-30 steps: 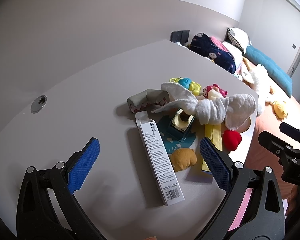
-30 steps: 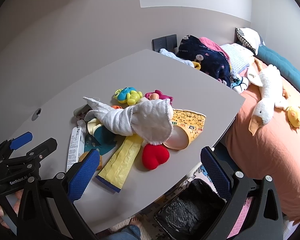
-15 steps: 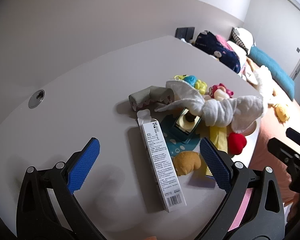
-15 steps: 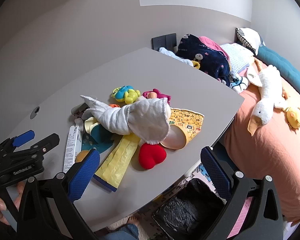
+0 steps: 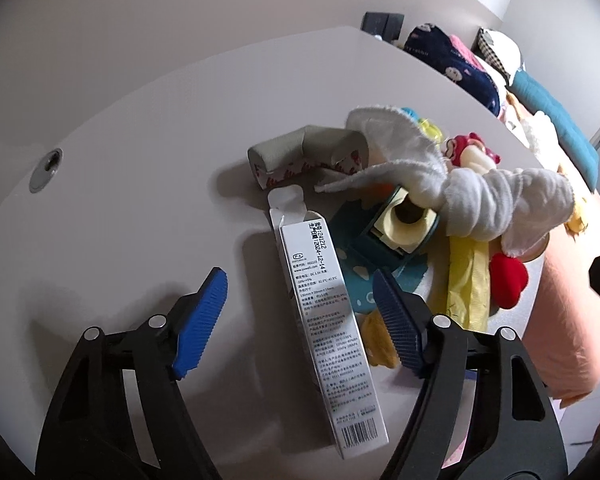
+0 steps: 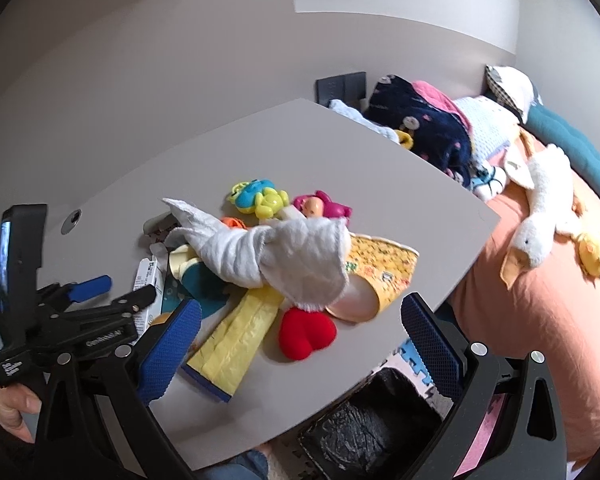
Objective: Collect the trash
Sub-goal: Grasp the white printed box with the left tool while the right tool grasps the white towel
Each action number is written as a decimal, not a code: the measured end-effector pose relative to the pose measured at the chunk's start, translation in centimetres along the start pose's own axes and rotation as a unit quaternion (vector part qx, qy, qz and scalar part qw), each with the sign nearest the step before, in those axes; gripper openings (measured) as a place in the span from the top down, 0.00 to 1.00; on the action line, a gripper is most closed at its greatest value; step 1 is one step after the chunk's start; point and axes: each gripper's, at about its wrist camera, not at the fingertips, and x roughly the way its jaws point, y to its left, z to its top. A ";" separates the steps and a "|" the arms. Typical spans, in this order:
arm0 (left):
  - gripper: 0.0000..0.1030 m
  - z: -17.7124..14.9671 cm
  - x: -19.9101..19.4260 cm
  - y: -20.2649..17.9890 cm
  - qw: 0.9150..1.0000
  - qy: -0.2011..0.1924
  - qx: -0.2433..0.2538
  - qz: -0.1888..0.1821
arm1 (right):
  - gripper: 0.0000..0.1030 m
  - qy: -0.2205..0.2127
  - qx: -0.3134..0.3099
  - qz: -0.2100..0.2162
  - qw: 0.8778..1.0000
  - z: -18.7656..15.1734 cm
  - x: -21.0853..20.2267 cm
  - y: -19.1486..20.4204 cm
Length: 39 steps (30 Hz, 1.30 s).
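A long white carton [image 5: 328, 316] with its end flap open lies on the grey table [image 5: 140, 160]. My left gripper [image 5: 300, 312] is open, low over it, one finger on each side of the carton. Past it lie a grey foam corner piece [image 5: 308, 152], a teal and cream box [image 5: 396, 232], a yellow wrapper [image 6: 236, 340], a yellow paper cup [image 6: 376, 280] on its side and a white cloth [image 6: 276, 256] draped over the pile. My right gripper [image 6: 296, 340] is open and empty above the table's front edge. The left gripper [image 6: 100, 292] also shows in the right wrist view.
A bin lined with a black bag [image 6: 364, 424] stands on the floor below the table edge. Toys lie in the pile: a red plush heart [image 6: 304, 332], a pink figure [image 6: 320, 208], a yellow-blue rattle [image 6: 260, 196]. A bed with a plush goose [image 6: 540, 216] is at the right.
My left gripper has moved forward and down over the white carton, and its fingers have narrowed around it. My right gripper has drifted slightly; the pile has not moved.
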 end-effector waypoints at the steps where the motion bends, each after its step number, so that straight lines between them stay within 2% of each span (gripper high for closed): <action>1: 0.29 0.0 0.3 0.1 1.000 0.004 -0.002 -0.001 | 0.03 0.000 -0.005 0.002 1.000 0.3 0.2 0.3; 9: 0.46 -0.2 1.6 0.8 0.999 0.034 -0.006 -0.001 | 0.03 0.002 -0.059 0.014 0.998 2.9 2.1 2.9; 17: 0.47 -0.5 1.8 1.2 0.999 0.036 0.017 0.018 | 0.04 0.039 -0.095 0.000 0.995 3.8 6.3 3.7; 19: 0.47 -0.5 1.8 1.3 0.999 0.036 0.024 0.020 | 0.10 0.048 -0.099 -0.003 0.994 3.7 7.2 3.7; 21: 0.47 -0.6 1.6 1.4 0.999 0.035 0.030 0.018 | 0.28 0.057 -0.106 -0.015 0.993 3.6 8.0 3.8; 22: 0.47 -0.6 1.6 1.5 0.999 0.033 0.031 0.017 | 0.31 0.061 -0.106 -0.015 0.992 3.6 8.4 3.7; 23: 0.47 -0.7 1.5 1.6 0.999 0.032 0.033 0.017 | 0.43 0.067 -0.105 -0.011 0.992 3.6 8.7 3.6; 27: 0.48 -0.6 1.6 1.6 0.999 0.028 0.034 0.019 | 0.58 0.076 -0.110 0.009 0.991 3.7 9.2 3.7; 28: 0.50 -0.7 1.5 1.8 0.999 0.027 0.032 0.019 | 0.60 0.074 -0.109 0.013 0.991 3.7 9.2 3.7; 29: 0.57 -0.7 1.4 1.9 0.999 0.025 0.030 0.020 | 0.62 0.073 -0.105 0.019 0.992 3.7 9.0 3.6; 30: 0.65 -0.4 1.6 1.7 0.999 0.024 0.021 0.013 | 0.65 0.072 -0.097 0.027 0.992 3.8 8.9 3.4; 32: 0.73 -0.3 1.3 2.2 1.000 0.024 0.008 -0.004 | 0.67 0.069 -0.078 0.048 0.993 4.0 8.6 2.8; 35: 0.74 -0.4 0.6 2.5 1.000 0.009 0.000 -0.006 | 0.68 0.054 -0.055 0.071 0.995 4.3 7.6 2.2; 39: 0.74 -0.1 -0.9 2.8 1.000 -0.010 -0.001 -0.007 | 0.68 0.029 -0.044 0.079 0.996 4.9 5.8 2.1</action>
